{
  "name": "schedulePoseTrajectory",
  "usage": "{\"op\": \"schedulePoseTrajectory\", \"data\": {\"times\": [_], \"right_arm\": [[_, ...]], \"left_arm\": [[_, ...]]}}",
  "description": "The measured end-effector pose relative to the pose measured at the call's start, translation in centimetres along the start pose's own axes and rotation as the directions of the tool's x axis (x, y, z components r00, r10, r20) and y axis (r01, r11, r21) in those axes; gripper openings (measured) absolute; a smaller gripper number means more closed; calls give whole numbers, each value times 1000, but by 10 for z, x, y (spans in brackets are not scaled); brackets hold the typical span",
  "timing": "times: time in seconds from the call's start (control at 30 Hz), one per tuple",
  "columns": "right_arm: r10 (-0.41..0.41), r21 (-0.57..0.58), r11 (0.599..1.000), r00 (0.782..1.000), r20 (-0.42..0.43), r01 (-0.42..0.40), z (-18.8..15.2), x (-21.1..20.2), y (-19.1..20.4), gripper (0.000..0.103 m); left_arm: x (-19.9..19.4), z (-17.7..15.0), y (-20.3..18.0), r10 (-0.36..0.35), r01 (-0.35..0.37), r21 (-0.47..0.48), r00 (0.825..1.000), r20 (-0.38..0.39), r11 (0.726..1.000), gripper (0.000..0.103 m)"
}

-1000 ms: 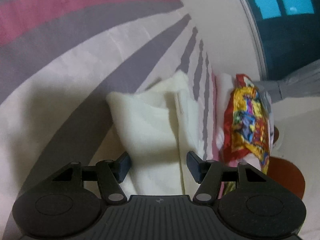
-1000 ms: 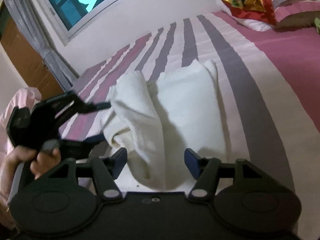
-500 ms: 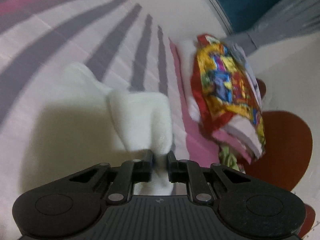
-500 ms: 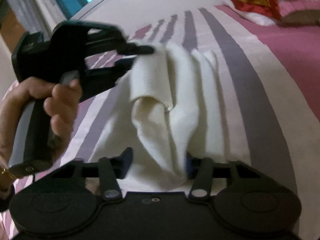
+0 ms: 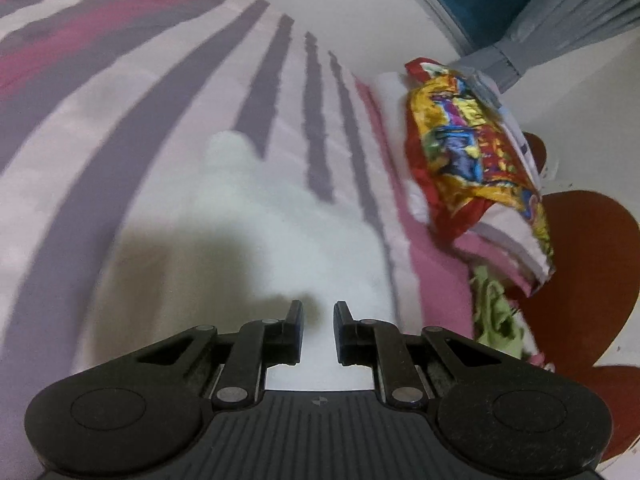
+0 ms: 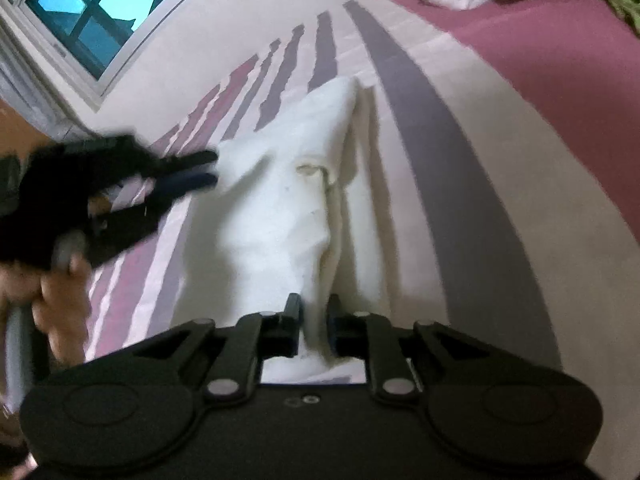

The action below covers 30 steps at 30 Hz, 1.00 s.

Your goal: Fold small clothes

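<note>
Cloth [image 6: 280,216], white and soft, lies on a striped bedsheet [image 6: 500,184], bunched into a ridge that runs up the middle of the right wrist view. The right gripper [image 6: 314,312] has its fingers drawn in narrow on the near end of that ridge, and a pleat of the fabric stands pinched between them. In the same view the left gripper [image 6: 208,168] shows at the left, blurred, held in a hand [image 6: 52,292]; its fingertips sit just beside or against the cloth's left edge, and whether they grip that edge cannot be told from here. From the left wrist view, the left gripper [image 5: 318,316] has its fingers close together with a small gap between them; the cloth [image 5: 280,232] spreads pale and out of focus beyond the tips, and no fabric is seen inside the gap, so its hold cannot be told. The sheet [image 5: 120,128] carries grey and pink bands. Towards the head of the bed lies a bright bag [image 5: 472,152] in red and yellow, on top of pink and white bedding. A window [image 6: 84,12] shows at the upper left of the right wrist view.
</note>
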State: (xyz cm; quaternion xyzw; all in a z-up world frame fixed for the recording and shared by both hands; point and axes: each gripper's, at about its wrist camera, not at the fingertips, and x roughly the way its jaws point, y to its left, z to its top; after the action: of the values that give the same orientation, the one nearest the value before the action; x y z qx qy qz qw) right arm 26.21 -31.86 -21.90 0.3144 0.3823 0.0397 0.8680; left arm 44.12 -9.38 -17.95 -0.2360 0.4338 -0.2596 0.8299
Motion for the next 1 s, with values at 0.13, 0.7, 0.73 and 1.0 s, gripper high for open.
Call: {"op": "schedulePoseTrajectory", "data": {"times": [0.13, 0.7, 0.73, 1.0], "right_arm": [[-27, -43, 999, 999, -18, 26, 1, 5, 7, 16], [-169, -106, 980, 986, -14, 167, 0, -7, 0, 13], [-160, -112, 981, 987, -10, 158, 1, -10, 2, 15], [-150, -149, 974, 980, 131, 169, 29, -31, 20, 23]], "left_arm": [[-19, -20, 23, 25, -25, -12, 1000, 3, 1000, 14], [-17, -71, 34, 24, -23, 12, 998, -59, 1000, 14], [-19, -70, 34, 26, -26, 14, 998, -59, 1000, 14], [-29, -39, 15, 35, -37, 56, 999, 39, 998, 14]]}}
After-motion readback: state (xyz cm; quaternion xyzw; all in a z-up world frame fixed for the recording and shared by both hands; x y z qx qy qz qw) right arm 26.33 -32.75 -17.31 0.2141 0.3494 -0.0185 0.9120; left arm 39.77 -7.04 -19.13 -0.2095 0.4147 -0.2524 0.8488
